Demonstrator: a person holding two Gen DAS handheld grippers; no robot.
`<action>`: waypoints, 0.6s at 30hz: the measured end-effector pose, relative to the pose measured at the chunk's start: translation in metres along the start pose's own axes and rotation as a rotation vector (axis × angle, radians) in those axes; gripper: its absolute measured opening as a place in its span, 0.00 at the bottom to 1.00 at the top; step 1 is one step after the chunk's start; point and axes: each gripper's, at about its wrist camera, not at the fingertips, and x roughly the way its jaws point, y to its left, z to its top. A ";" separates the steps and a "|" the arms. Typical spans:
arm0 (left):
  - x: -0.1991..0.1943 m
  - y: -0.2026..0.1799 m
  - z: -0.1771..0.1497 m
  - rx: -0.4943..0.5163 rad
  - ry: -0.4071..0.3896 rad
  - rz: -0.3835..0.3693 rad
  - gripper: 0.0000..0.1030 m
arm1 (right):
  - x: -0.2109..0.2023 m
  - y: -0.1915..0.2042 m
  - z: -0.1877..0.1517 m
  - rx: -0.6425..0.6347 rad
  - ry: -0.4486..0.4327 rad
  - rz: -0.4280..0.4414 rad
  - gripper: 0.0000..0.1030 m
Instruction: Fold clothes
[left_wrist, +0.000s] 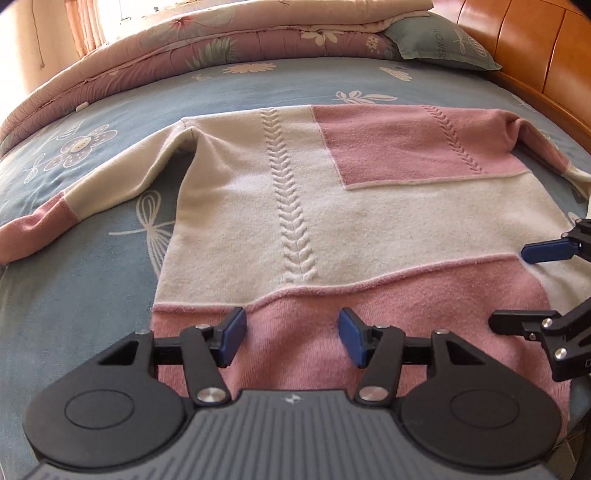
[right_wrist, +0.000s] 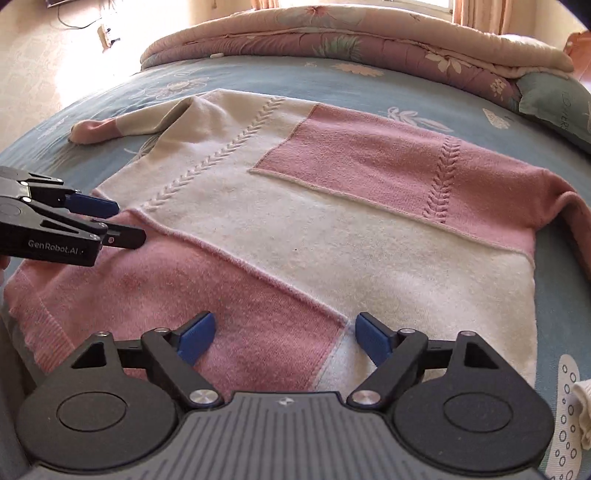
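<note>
Pink and cream knit, the sweater (left_wrist: 314, 206) lay spread flat on the blue bedsheet (left_wrist: 92, 295), filling the middle of both frames. The left gripper (left_wrist: 291, 341) and right gripper (right_wrist: 284, 338) hovered over the hem at the lower edge, jaws apart, holding nothing. Folding seemed not yet begun; the next move probably needed a pinch on an edge.

- A home bedroom.
- A bed (left_wrist: 92, 295) fills both views, its sheet blue with a flower and dragonfly print.
- A folded pink floral quilt (left_wrist: 192, 40) lies at 12 o'clock.
- A grey-green pillow (left_wrist: 439, 40) sits at 1 o'clock, against a wooden headboard (left_wrist: 535, 48).
- Curtains (left_wrist: 83, 26) hang at 11 o'clock before a bright window.
</note>
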 end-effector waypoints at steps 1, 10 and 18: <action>-0.007 0.000 -0.009 -0.012 -0.003 0.004 0.62 | -0.007 0.000 -0.011 -0.013 -0.006 -0.006 1.00; -0.057 0.010 0.009 -0.065 -0.078 0.044 0.66 | -0.042 -0.002 -0.005 0.022 -0.056 0.052 1.00; -0.101 0.034 0.041 -0.055 -0.136 0.169 0.78 | 0.024 0.056 0.049 -0.085 -0.018 0.100 1.00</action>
